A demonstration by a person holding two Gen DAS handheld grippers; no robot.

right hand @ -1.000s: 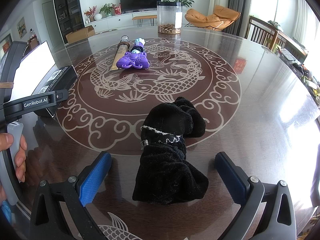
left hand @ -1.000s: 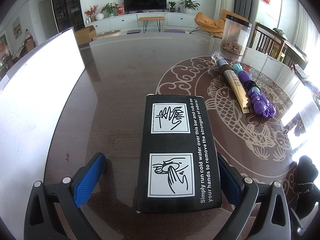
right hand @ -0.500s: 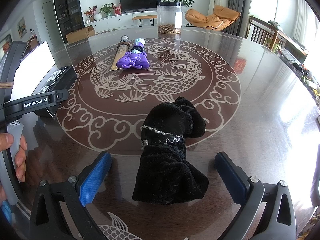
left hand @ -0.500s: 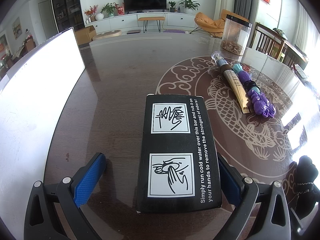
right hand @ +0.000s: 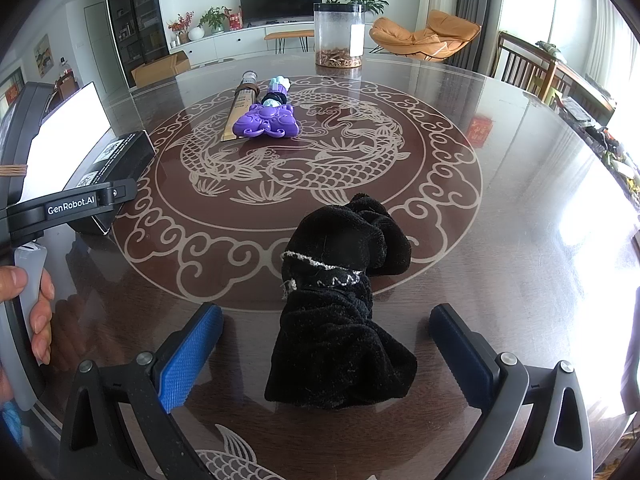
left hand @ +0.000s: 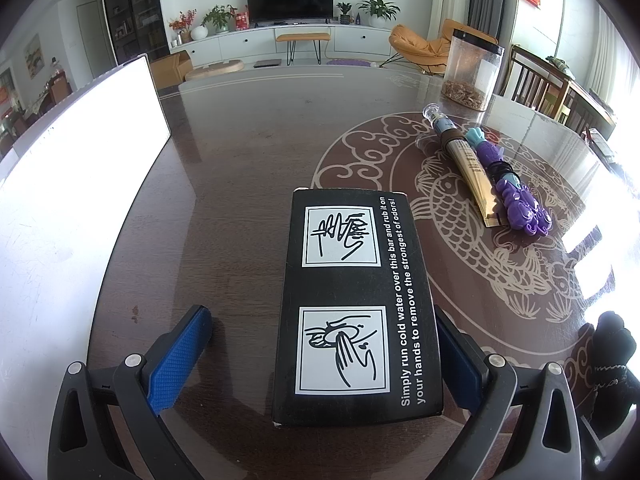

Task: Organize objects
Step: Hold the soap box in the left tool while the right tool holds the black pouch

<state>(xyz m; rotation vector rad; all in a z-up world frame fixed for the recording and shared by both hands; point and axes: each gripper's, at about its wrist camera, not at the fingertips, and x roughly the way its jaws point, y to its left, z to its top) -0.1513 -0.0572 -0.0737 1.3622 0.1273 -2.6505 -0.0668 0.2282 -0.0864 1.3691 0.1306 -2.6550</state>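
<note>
A black box (left hand: 356,304) with white hand-washing pictures lies flat on the dark table, between the fingers of my left gripper (left hand: 320,352). That gripper is open; its right pad is close against the box side, its left pad well clear. The box (right hand: 116,164) also shows at the left of the right wrist view. A crumpled black sock (right hand: 340,304) lies between the wide-open fingers of my right gripper (right hand: 326,348), touching neither pad. Farther off lie a gold tube (right hand: 240,110) and a purple toy (right hand: 268,120), side by side.
A white board (left hand: 68,184) lies along the table's left side. A clear jar (right hand: 339,36) with brown bits stands at the far edge. A hand (right hand: 28,312) holds the left gripper's handle. Chairs stand at the right beyond the table rim.
</note>
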